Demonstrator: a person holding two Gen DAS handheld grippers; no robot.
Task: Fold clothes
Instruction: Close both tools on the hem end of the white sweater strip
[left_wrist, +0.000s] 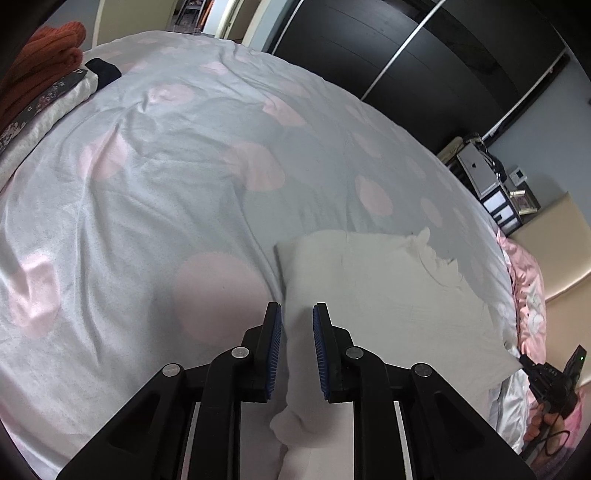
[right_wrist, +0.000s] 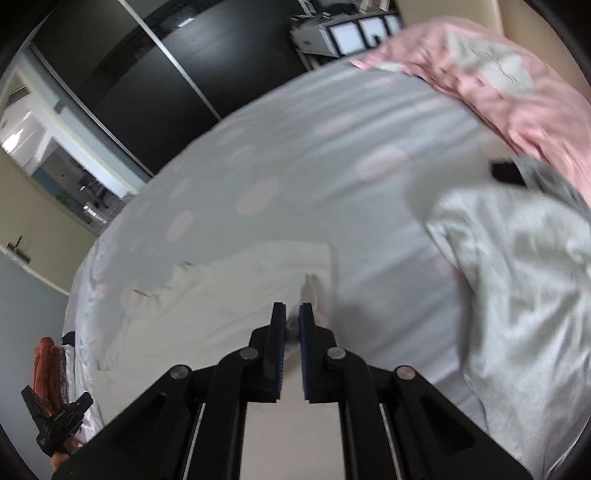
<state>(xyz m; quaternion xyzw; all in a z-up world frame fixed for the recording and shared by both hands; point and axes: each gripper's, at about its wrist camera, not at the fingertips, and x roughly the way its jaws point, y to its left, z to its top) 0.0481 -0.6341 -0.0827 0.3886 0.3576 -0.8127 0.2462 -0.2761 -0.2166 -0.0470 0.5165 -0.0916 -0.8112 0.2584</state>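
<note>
Left gripper (left_wrist: 296, 350) standing partly open, white garment (left_wrist: 388, 295) lying loose between its jaws on the bed (left_wrist: 147, 184). Right gripper (right_wrist: 291, 339) nearly closed, apparently pinching a garment edge ahead. Advising matched corners, level lift, taut cloth.

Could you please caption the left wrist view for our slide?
Left tongs open over a white garment on the dotted bedspread.

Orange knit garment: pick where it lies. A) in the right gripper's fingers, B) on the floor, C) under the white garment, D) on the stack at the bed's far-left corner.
D: the left wrist view shows the orange knit garment atop other folded clothes at the far-left corner of the bed.
</note>
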